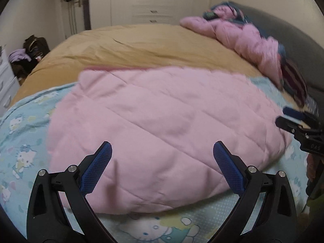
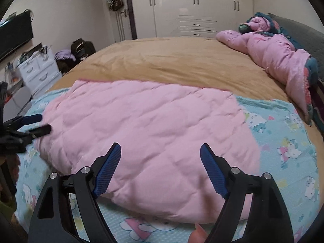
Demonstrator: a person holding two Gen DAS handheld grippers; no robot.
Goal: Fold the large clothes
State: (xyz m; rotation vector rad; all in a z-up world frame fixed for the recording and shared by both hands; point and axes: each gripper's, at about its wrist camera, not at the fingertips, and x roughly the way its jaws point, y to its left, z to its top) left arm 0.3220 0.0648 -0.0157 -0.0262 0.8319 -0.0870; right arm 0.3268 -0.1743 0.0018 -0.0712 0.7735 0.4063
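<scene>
A pink quilted garment [image 1: 160, 125] lies folded flat on a light blue cartoon-print blanket [image 1: 24, 133] on the bed; it also shows in the right wrist view [image 2: 145, 133]. My left gripper [image 1: 162, 151] is open and empty, hovering over the garment's near edge. My right gripper [image 2: 161, 154] is open and empty, also over the near part of the garment. The right gripper shows at the right edge of the left wrist view [image 1: 291, 119]. The left gripper shows at the left edge of the right wrist view [image 2: 38, 124], beside the garment's left edge.
The tan bedspread [image 2: 172, 64] covers the far half of the bed. A pink jacket and other clothes [image 2: 273, 54] lie piled along the grey headboard [image 2: 303, 38]. White drawers [image 2: 38, 68], bags [image 2: 81, 46] and a wardrobe [image 2: 192, 8] stand beyond the bed.
</scene>
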